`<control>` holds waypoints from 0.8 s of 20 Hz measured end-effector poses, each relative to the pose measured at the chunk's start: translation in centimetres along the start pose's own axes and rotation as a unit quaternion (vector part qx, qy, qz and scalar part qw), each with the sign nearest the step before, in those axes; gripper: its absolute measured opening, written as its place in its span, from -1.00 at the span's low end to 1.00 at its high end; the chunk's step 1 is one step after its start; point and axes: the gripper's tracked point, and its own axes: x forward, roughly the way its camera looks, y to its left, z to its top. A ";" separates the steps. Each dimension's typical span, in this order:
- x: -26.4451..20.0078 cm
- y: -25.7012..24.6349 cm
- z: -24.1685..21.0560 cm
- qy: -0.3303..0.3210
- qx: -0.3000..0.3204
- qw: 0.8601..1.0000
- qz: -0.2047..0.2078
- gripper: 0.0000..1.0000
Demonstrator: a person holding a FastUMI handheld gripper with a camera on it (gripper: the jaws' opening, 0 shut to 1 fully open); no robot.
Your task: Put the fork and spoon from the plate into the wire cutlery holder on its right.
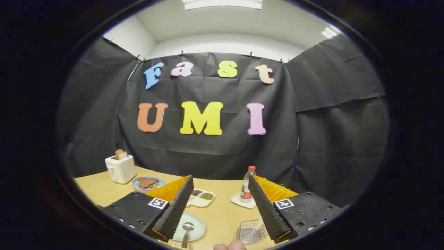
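We're looking along the gripper (220,194) and its two fingers are standing wide apart with nothing between them, just bare wooden table (222,211) showing in the gap. Down by the left finger, the pale plate (197,227) is sitting partly hidden behind that finger, and the spoon (187,231) is lying on it, bowl pointing away from us and handle running toward us until it gets cut off. We're not making out the fork anywhere, so it may be tucked behind the finger or not on the visible part of the plate, can't tell. Over by the right finger, the wire cutlery holder (250,232) is sitting on the table, part of it covered by that finger, and from what we're seeing through the mesh it's looking empty. Right at the near edge, just beside the holder, a bit of a person's fingertip (229,246) is poking in. Going further out between the fingers, a white divided tray (203,198) is holding dark and green bits in its compartments, too small to identify. Beyond the right finger a clear bottle (247,185) with a red cap is standing on a white coaster (242,202). Beyond the left finger a bluish plate of food (148,182) is carrying something brown on greens, and next to that a white toaster (120,168) is holding toast in its slot.
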 end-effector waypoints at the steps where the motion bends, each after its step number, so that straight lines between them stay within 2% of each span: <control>1: 0.0 0.0 0.1 0.000 0.000 1.000 0.000 0.91; 16: 0.0 0.2 -1.0 0.010 0.009 1.000 0.005 0.90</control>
